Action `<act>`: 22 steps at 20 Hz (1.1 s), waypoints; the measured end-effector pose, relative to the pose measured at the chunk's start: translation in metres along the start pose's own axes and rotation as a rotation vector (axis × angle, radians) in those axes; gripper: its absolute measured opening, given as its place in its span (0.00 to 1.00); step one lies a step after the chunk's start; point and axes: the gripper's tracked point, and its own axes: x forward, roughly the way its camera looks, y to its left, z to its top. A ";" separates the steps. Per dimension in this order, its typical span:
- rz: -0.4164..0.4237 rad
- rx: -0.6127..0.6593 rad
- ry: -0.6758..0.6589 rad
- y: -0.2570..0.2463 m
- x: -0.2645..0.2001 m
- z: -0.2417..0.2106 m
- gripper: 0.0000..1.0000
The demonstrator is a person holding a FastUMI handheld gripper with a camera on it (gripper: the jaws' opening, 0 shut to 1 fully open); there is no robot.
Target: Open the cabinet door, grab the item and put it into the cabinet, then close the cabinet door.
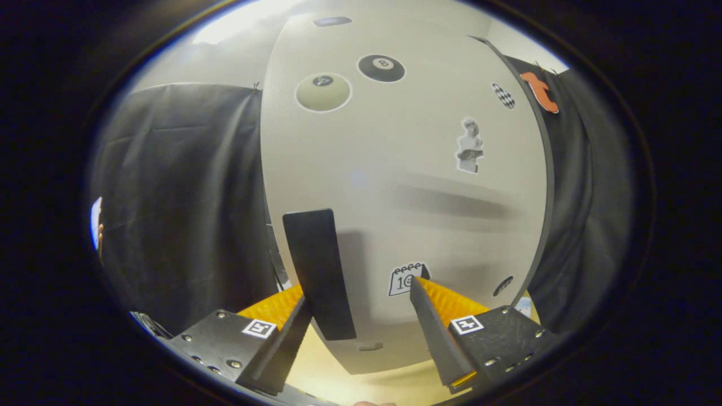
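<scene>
Cabinet door (pixel 406 186), pale and dotted with stickers, stands right ahead of the claw (pixel 361 304), its face close beyond the fingertips. Its dark upright handle (pixel 318 273) lies between the fingers, nearer the left one, which it overlaps. The claw is spread wide, pressing on nothing, probably lined up to take or having let go the handle. Whether the door is fully shut cannot be told. Table (pixel 361 383) shows pale beneath the claw.

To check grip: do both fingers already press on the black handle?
No, the gripper is open; the handle stands by one finger, apart from the other.
</scene>
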 end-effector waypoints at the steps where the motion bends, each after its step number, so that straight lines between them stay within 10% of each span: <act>1: 0.002 -0.005 -0.001 0.001 0.003 0.000 0.97; 22: -0.030 -0.016 -0.019 0.002 0.041 0.002 1.00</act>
